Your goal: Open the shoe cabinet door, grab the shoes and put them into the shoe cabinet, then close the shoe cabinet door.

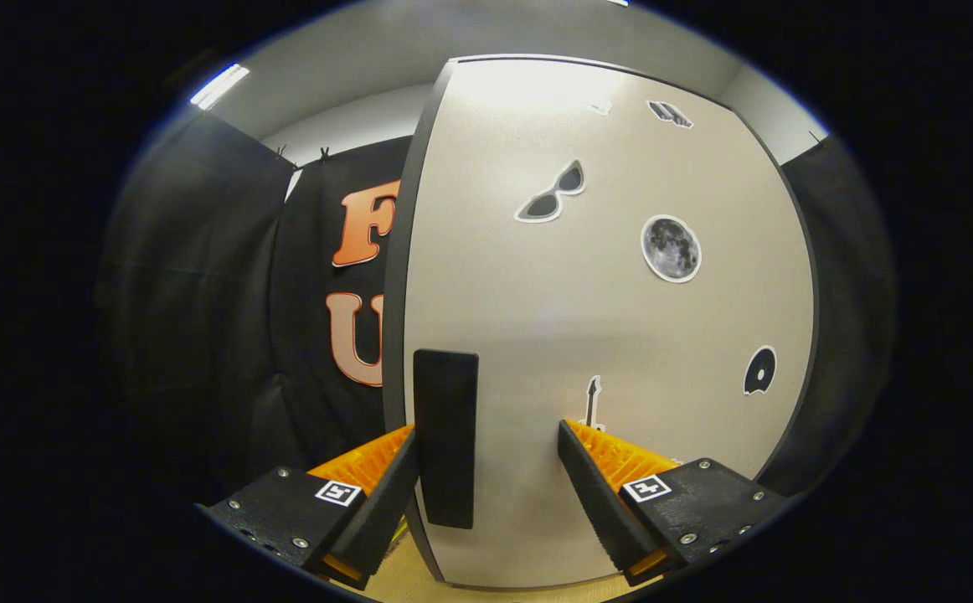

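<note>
Gripper (486,452) fingers spread wide, grasping nothing, straddle the handle (445,438) at twelve o'clock just ahead on the door (604,335). Whether the door is opening or closing I cannot tell; shoes' whereabouts unknown.

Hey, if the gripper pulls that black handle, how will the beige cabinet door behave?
The beige cabinet door looks like a stiff flat panel, so it should swing rather than flex. The black upright handle sits near the door's edge, between the open gripper fingers, giving good leverage. Its smooth face could slip unless squeezed firmly.
</note>
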{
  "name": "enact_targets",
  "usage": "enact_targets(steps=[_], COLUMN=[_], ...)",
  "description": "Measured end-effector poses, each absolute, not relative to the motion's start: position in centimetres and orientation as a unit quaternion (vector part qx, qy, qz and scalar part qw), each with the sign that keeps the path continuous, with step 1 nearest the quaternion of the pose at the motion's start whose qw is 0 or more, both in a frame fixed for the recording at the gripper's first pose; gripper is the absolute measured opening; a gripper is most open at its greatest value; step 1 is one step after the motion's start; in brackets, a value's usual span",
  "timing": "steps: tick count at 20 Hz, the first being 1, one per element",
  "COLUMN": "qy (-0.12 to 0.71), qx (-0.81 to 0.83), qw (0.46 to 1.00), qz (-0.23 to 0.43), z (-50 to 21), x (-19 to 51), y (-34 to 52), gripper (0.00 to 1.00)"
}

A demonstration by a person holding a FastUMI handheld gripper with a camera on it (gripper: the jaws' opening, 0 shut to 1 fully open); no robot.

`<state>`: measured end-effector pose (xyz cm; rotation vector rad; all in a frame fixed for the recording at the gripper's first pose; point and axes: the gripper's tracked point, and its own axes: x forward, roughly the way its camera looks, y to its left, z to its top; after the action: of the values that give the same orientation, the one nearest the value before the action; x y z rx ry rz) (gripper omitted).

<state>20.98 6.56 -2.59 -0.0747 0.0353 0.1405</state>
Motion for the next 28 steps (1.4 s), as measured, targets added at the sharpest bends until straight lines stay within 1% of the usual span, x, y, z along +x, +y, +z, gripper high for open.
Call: enact_targets(steps=[3, 7, 13, 18, 28], qy=[0.016, 0.043, 0.03, 0.019, -0.004], qx=[-0.038, -0.025, -0.027, -0.025, -0.014], qw=[0.997, 0.996, 0.996, 0.998, 1.0], qz=[0.067, 0.079, 0.076, 0.059, 0.007], z=[-2.5, -3.4, -1.8, 0.3, 4.4], x=[20.9, 20.4, 17.5, 13.7, 2.8], y=[6.6, 7.1, 6.8, 4.1, -2.9], gripper=[0.98, 0.97, 0.98, 0.97, 0.97])
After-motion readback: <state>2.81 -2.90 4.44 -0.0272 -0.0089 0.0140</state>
